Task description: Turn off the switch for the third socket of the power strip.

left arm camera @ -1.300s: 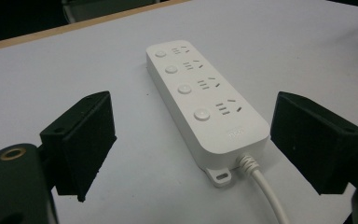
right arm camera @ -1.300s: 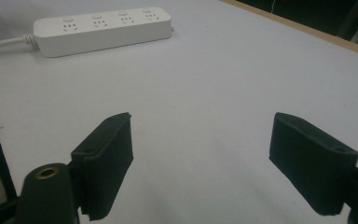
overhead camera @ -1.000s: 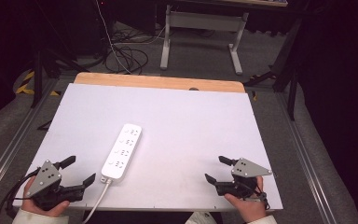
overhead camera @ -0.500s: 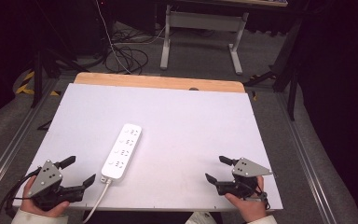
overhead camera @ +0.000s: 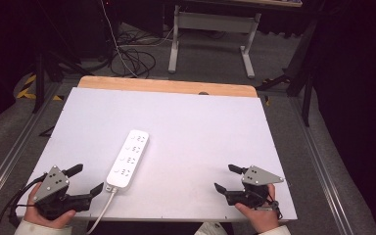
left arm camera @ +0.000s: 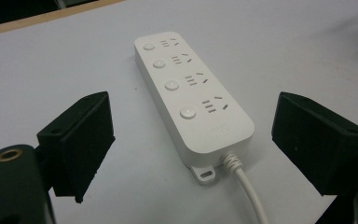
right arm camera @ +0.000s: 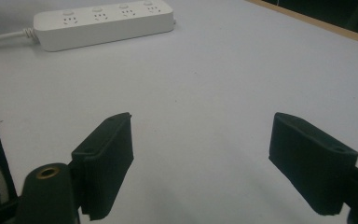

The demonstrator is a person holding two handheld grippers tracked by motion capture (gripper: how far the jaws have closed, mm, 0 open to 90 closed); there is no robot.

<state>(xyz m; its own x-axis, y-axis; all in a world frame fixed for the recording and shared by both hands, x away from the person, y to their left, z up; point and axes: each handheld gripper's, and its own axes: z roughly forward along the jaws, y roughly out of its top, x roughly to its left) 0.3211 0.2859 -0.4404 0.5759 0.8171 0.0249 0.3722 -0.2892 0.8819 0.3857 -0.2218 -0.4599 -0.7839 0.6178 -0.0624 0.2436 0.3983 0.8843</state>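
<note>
Holding both tools low at the near edge of the white table point(overhead camera: 200, 127). Left gripper point(overhead camera: 85, 180) has its jaws spread wide with nothing between them; the white power strip point(overhead camera: 128, 158) lies just ahead of it, cord end nearest the jaws, sockets face up, its white cable point(overhead camera: 100, 210) running back past the gripper off the near edge. Right gripper point(overhead camera: 226, 177) also spread wide, empty, over bare tabletop; the strip sits well off to its left and further forward, apart from it.
</note>
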